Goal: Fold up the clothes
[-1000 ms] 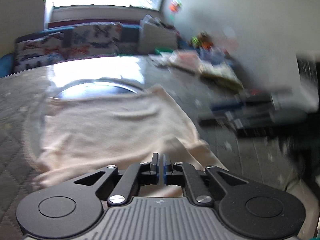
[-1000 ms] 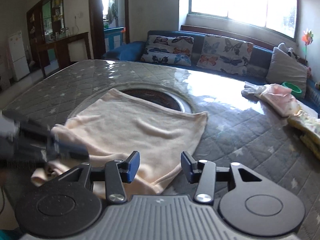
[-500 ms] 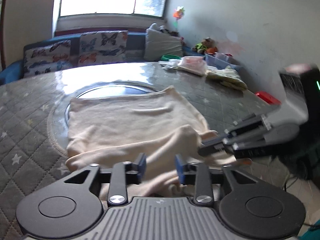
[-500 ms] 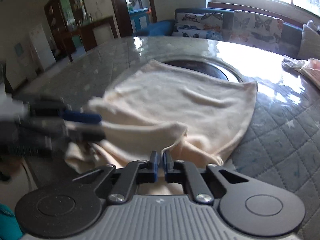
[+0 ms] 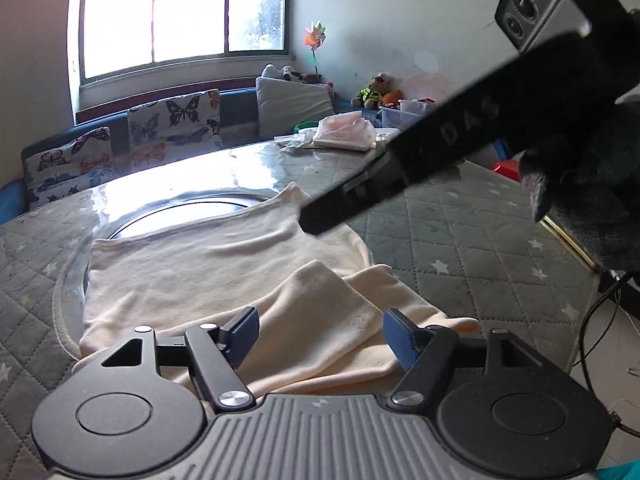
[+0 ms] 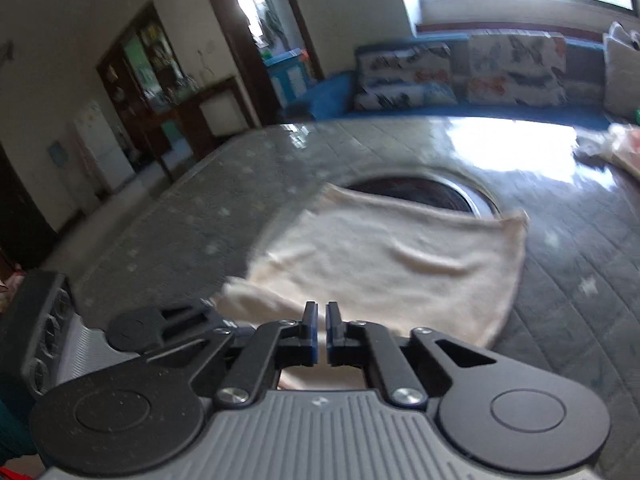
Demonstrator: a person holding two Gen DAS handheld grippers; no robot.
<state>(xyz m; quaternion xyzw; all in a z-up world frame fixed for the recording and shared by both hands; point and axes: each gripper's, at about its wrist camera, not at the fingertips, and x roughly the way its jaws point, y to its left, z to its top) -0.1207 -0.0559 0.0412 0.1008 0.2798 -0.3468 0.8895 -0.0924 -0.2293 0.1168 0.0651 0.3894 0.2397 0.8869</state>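
A cream garment [image 5: 224, 276] lies spread on the grey quilted table [image 5: 472, 248], with a folded-over flap [image 5: 320, 320] near its front edge. My left gripper [image 5: 320, 334] is open just above that flap, with nothing between its pads. My right gripper [image 6: 322, 320] is shut, and I see no cloth between its pads. It hovers over the garment's near edge [image 6: 384, 264]. The right gripper's body crosses the left wrist view as a dark bar [image 5: 440, 152]. The left gripper's body shows at lower left in the right wrist view [image 6: 132, 336].
A round dark inset [image 6: 420, 196] sits in the table behind the garment. Other clothes [image 5: 344, 136] are piled at the table's far right. A blue sofa with butterfly cushions [image 5: 172, 128] runs along the far side. The table's right edge [image 5: 568, 236] drops to the floor.
My left gripper has opened fully and let go of the garment's flap, which now lies folded over. My right gripper closed, then lifted up and swung left, blurring its view.
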